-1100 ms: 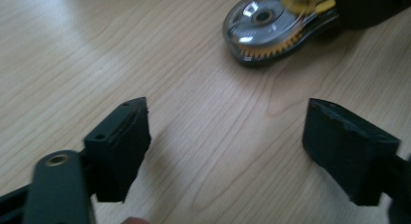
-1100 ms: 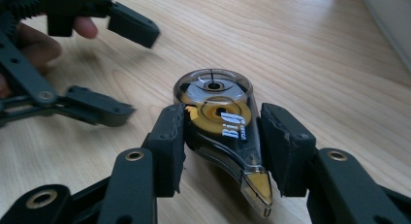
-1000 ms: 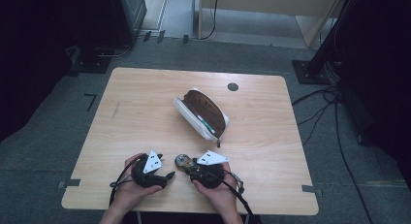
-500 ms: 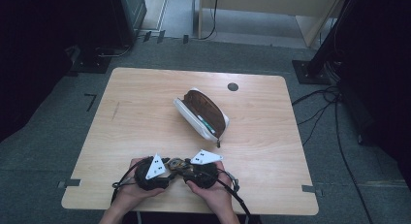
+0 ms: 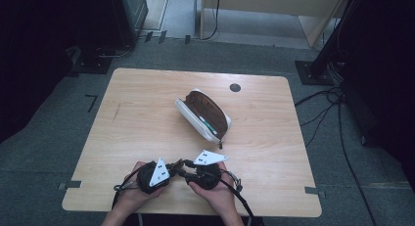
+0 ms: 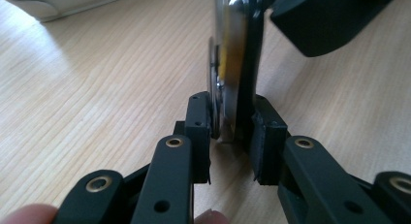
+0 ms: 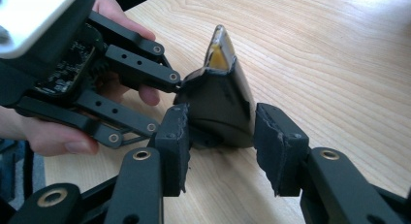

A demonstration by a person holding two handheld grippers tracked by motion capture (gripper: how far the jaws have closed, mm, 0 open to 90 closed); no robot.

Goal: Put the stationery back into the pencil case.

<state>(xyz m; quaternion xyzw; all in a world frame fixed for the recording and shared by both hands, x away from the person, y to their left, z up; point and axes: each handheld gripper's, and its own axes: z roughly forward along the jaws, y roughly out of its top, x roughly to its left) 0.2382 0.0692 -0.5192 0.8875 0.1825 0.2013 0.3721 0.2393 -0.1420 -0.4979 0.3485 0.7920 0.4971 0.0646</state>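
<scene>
At the near edge of the counter [image 5: 147, 118], I hold a small black and silver tool [image 7: 218, 103] upright between both hands, well apart from the open pouch [image 5: 203, 113]. My left tongs [image 6: 231, 132] have just been closing and now clench its lower edge. My right tongs [image 7: 218, 136] straddle its black body, one pad touching (I cannot tell whether they truly grip). I'd firm the right hold before pulling, keep the left pads square, and move slowly so nothing twists.
</scene>
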